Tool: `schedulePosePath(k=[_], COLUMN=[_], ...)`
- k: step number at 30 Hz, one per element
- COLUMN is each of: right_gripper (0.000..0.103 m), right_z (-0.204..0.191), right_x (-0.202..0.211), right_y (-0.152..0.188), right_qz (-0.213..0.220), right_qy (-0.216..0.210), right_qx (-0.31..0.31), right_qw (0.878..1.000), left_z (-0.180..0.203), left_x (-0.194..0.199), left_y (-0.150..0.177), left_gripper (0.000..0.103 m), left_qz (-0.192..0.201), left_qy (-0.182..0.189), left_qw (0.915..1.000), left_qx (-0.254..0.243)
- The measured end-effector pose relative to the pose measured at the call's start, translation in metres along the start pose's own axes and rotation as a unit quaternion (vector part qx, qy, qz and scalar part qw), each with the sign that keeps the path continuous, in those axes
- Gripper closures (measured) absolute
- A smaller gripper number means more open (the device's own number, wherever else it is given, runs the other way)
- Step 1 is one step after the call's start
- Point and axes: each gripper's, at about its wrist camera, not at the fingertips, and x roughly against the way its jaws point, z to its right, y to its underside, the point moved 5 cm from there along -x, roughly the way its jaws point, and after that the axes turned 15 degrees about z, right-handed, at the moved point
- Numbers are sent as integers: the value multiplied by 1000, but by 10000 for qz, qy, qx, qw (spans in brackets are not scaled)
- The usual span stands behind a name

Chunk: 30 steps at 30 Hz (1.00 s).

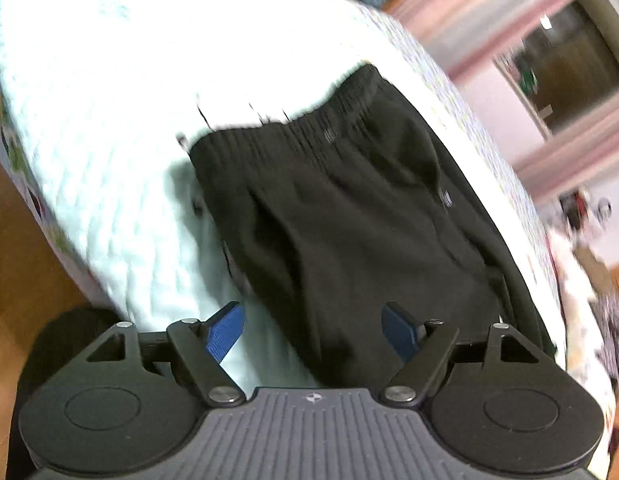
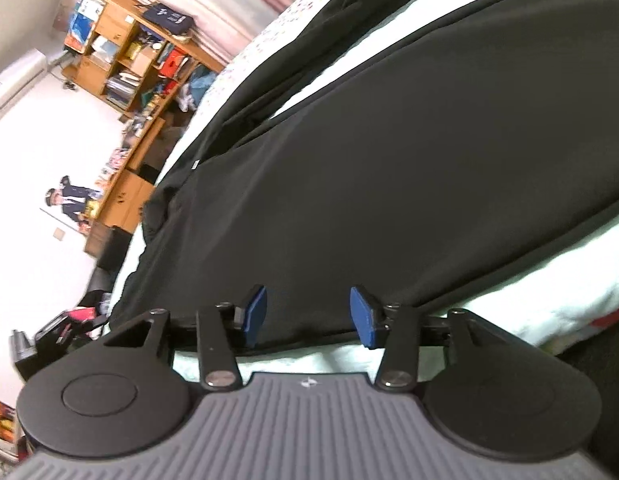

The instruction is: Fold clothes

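With both the left tool and right tool spread apart and nothing clamped, the black sweatpants on the bed could easily be bunched if only one layer gets pinched.

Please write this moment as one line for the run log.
task: fold clothes | left gripper: open, over black trousers | right gripper: open, at trousers edge | surface: white bedcover
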Motion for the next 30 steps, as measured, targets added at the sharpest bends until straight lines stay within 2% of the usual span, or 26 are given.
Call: schedulePosePath(k=[1, 2, 5, 9, 12, 14, 16, 18, 19, 20, 22, 24, 26, 28, 30], right_gripper=[52, 52, 52, 52, 52, 51, 44, 35, 35, 34, 34, 33, 28, 27, 24], right_z=[-1, -3, -5, -2, -10, -24, -38, -53, -59, -65, -78, -92, -104, -114, -126], right_x=[-2, -2, -1, 4, 2, -1, -3, -4, -6, -8, -14, -23, -36, -52, -70], right_y=[3, 3, 4, 1, -2, -3, -5, -6, -7, -8, -11, -17, -21, -25, -23], right_qz=[-10, -1, 23, 48, 24, 10, 18, 49, 50, 50, 17, 4, -44, -102, -156], right_qy=[26, 56, 164, 344, 467, 405, 306, 168, 130, 93, -7, -11, 290, 634, 1150], right_qx=[40, 89, 234, 323, 491, 748, 961, 1129, 1171, 1211, 1199, 1178, 1270, 1348, 1352], right_qw=[10000, 9999, 9996, 9989, 9977, 9964, 9949, 9934, 9930, 9926, 9928, 9930, 9915, 9888, 9840], left_z=[-2, -6, -15, -4, 9, 19, 34, 54, 67, 80, 104, 126, 149, 169, 182], left_x=[-7, -11, -20, -1, 18, 33, 48, 58, 61, 62, 56, 46, 30, 9, -2], left_y=[0, 1, 4, -1, -4, -4, -2, 5, 10, 17, 31, 46, 65, 87, 105], left_gripper=[28, 45, 64, 72, 72, 69, 53, 47, 40, 24, 6, 6, 2, 2, 2], left_qz=[-20, -98, -293, -52, 236, 454, 707, 880, 917, 884, 690, 454, 132, -257, -316], left_qy=[-40, -114, -309, -470, -664, -890, -884, -632, -446, -214, 113, 382, 630, 606, 546], left_qw=[10000, 9999, 9989, 9966, 9929, 9877, 9835, 9809, 9796, 9782, 9778, 9779, 9772, 9759, 9779], left_qx=[-32, -61, -180, -676, -960, -1202, -1408, -1614, -1733, -1868, -1977, -2005, -2023, -2082, -1991])
